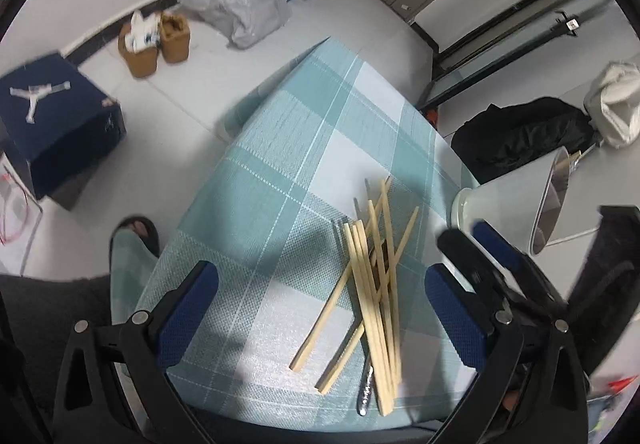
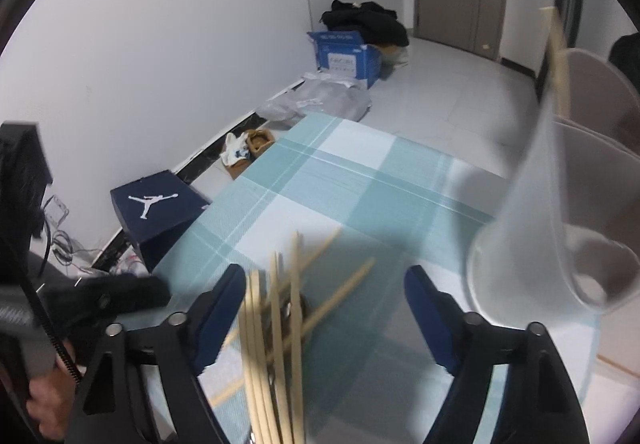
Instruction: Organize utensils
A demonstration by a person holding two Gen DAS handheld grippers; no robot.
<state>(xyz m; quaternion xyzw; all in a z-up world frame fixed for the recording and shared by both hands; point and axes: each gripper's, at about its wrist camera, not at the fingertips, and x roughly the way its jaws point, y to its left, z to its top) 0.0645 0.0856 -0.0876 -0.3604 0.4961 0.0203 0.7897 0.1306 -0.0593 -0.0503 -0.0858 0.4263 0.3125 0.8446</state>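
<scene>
Chopsticks, pale bamboo sticks point(image 1: 372, 296), lie in a loose crossed heap on the teal checked tablecloth point(image 1: 280, 164), with a metal fork point(image 1: 365, 396) under them, just ahead of the right gripper point(image 2: 325, 304) and toward the left gripper's point(image 1: 322, 308) right finger. Both grippers are spread wide, holding nothing. Light, stiff and smooth, the sticks would likely roll; pinching one mid-shaft seems safest. Their long axes mostly run away from the tools. A translucent white plastic holder point(image 2: 560, 224) sits ahead-right, already holding one stick.

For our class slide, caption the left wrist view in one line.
Open left gripper above a chopsticks pile and fork on the checked cloth.
</scene>
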